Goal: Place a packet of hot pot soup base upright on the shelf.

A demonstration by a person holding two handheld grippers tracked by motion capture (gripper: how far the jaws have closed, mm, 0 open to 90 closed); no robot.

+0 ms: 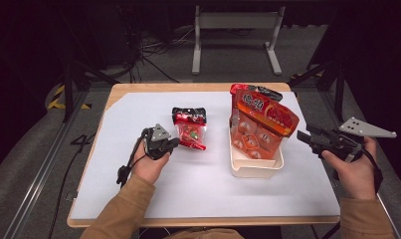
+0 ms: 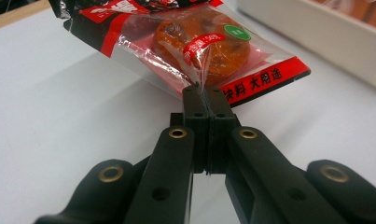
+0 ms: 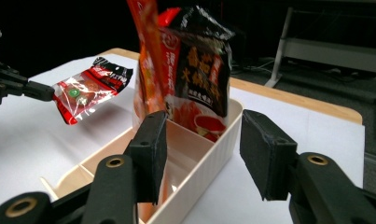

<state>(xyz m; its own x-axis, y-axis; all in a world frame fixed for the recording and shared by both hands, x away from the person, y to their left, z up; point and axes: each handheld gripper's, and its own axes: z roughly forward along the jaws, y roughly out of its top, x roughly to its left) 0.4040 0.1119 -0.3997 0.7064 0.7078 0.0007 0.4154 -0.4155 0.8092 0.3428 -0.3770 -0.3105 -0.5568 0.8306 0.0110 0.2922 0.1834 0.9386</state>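
Left gripper (image 2: 202, 93) fingers pinch the red sauce packet (image 1: 190, 129) by one end, its long axis pointing away across the counter (image 1: 198, 184); right gripper (image 3: 202, 158) fingers part-open, empty.

Small packet (image 1: 190, 130) left of the bin (image 1: 256, 168) (packets (image 1: 261, 122) inside) — both on table (image 1: 138, 99).

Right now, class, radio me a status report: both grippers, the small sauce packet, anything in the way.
Left gripper shut on small sauce packet, lifted off the table. Right gripper open, empty, beside cream bin. Two large packets stand in bin; path clear.
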